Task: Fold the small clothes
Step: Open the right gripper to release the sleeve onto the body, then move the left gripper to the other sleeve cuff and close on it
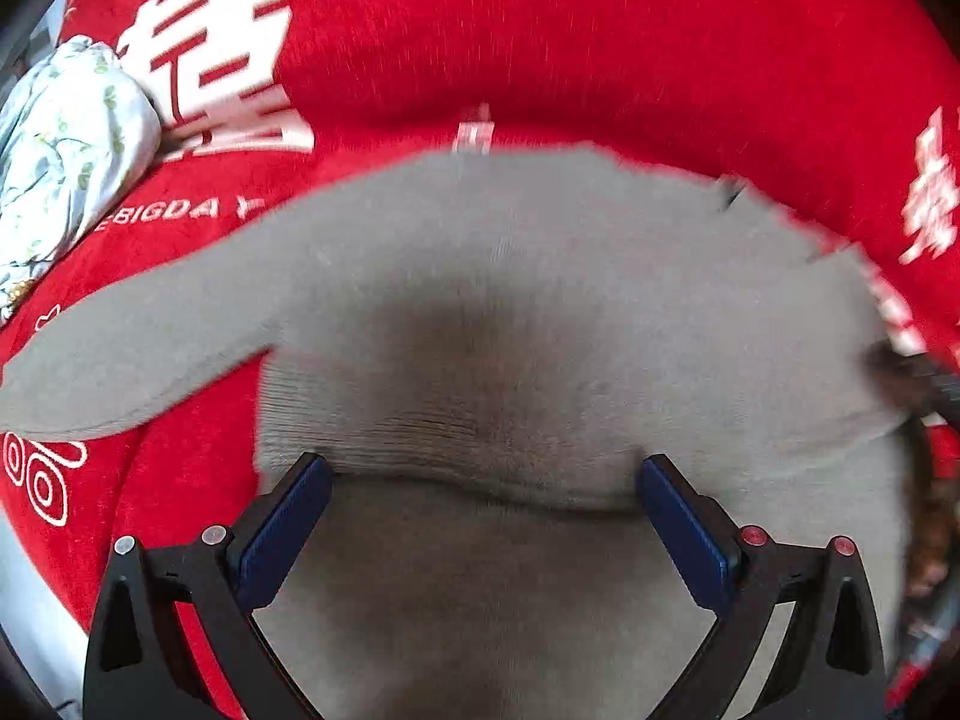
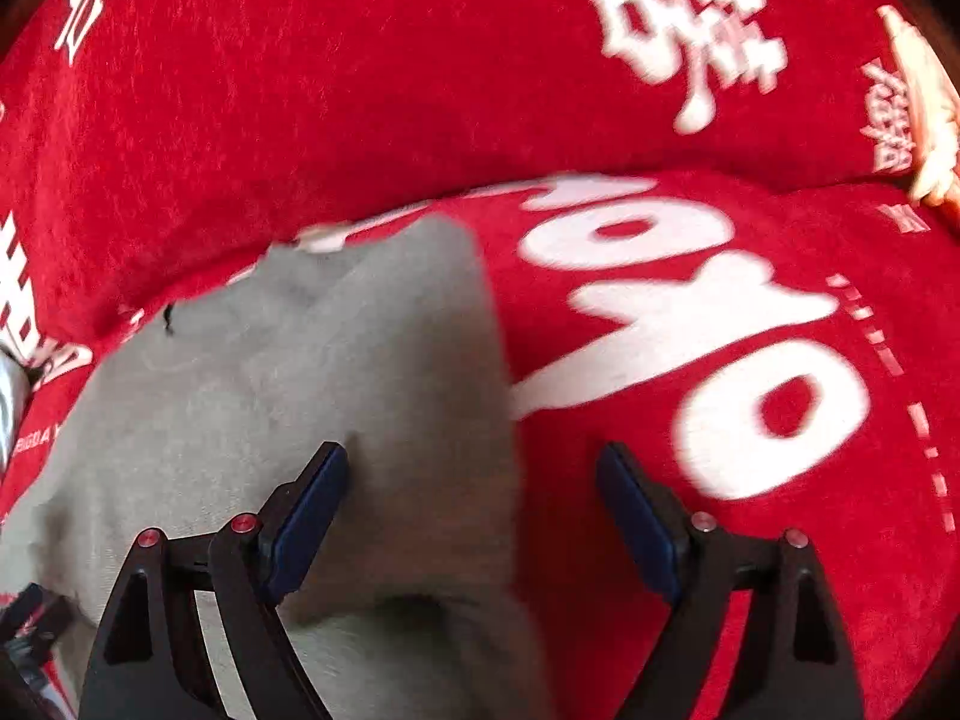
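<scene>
**On the red blanket, a grey sweater lies under two wide-open claws**

Across a red blanket (image 1: pixel 600 30) printed with large white lettering, a small grey knit sweater (image 1: pixel 540 276) lies spread out. In the left wrist view its ribbed hem runs across the frame right at the fingertips, and one sleeve (image 1: pixel 120 354) stretches out to the left over the red cloth. The left gripper (image 1: pixel 483 474) hangs above the sweater with its jaws spread wide; the blue pads (image 1: pixel 282 534) stand apart on either side of the hem region, and nothing is pinched between them. Grey knit fills the gap below the fingers.

The right gripper (image 2: pixel 471 462) also stands with its jaws wide apart and holds nothing. In its view the sweater's side edge runs down between the two fingers: the left finger is over grey knit, the right finger over bare red blanket with white lettering (image 2: pixel 690 324).

At the far left of the left wrist view a crumpled pale floral cloth (image 1: pixel 66 150) lies on the blanket, well apart from the sweater. Both views are blurred with motion.
</scene>
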`<act>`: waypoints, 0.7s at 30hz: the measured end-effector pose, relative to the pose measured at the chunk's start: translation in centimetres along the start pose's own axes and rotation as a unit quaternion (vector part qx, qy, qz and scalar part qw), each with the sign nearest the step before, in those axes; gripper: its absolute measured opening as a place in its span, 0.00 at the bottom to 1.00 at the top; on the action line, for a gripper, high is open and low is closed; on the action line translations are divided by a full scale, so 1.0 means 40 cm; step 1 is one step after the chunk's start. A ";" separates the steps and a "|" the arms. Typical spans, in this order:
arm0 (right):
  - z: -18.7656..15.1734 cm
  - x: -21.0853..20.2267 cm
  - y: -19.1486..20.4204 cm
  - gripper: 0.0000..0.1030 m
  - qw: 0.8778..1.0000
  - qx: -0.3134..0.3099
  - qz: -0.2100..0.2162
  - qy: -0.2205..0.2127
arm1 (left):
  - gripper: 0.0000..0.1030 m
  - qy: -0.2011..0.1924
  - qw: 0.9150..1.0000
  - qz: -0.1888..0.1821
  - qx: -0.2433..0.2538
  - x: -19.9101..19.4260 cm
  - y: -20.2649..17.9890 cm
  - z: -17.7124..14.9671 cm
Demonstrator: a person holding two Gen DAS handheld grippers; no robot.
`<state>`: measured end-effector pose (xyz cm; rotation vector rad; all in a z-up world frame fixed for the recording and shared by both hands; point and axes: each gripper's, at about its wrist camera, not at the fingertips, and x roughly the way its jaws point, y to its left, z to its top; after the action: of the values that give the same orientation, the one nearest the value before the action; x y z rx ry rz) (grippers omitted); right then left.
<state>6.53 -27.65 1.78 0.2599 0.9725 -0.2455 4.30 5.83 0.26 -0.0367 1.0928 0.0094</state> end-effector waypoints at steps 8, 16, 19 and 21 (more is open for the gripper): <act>-0.026 -0.082 0.175 0.85 0.983 -0.113 0.140 -0.028 | 1.00 -0.015 1.000 0.014 -0.010 -0.005 -0.007 0.003; -0.041 0.018 0.163 0.85 0.993 -0.120 0.021 0.000 | 1.00 -0.030 0.999 0.025 -0.027 -0.031 0.074 -0.013; -0.050 0.022 0.175 0.87 0.990 -0.139 0.002 -0.012 | 1.00 -0.028 0.996 0.033 -0.077 -0.031 0.183 -0.022; -0.055 0.019 0.185 0.88 0.990 -0.140 0.003 -0.012 | 1.00 -0.029 0.990 0.046 -0.128 -0.033 0.292 -0.037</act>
<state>7.58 -20.05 0.74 0.0033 0.9692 -0.1046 2.07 17.47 0.45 -0.2154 1.0291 0.2331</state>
